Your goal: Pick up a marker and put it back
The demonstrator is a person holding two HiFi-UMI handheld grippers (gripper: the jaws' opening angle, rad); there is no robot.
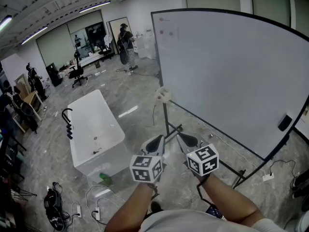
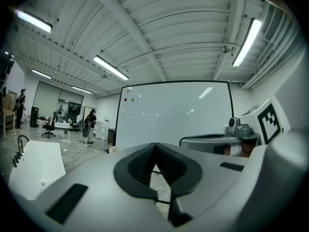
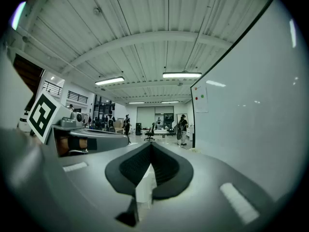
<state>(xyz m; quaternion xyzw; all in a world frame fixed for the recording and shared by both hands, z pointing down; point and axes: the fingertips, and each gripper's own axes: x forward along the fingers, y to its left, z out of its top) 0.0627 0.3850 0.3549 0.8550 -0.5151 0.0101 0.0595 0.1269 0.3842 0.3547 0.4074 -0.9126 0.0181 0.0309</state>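
Left hand-held gripper (image 1: 155, 144) and right hand-held gripper (image 1: 187, 140) are closed, empty, beside whiteboard (image 1: 231, 71).

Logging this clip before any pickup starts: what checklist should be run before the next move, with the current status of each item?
1. Left gripper empty: ok. Its jaws meet at the tips with nothing between them.
2. Right gripper empty: ok. Its jaws are together and nothing is gripped.
3. Jaws opened for a grasp: not ok. Both are shut.
4. Marker located: cannot tell. None shows on the large white whiteboard, only a small black block at its right edge.
5. Way to the board free: ok. The white rectangular tub stands off to the left.
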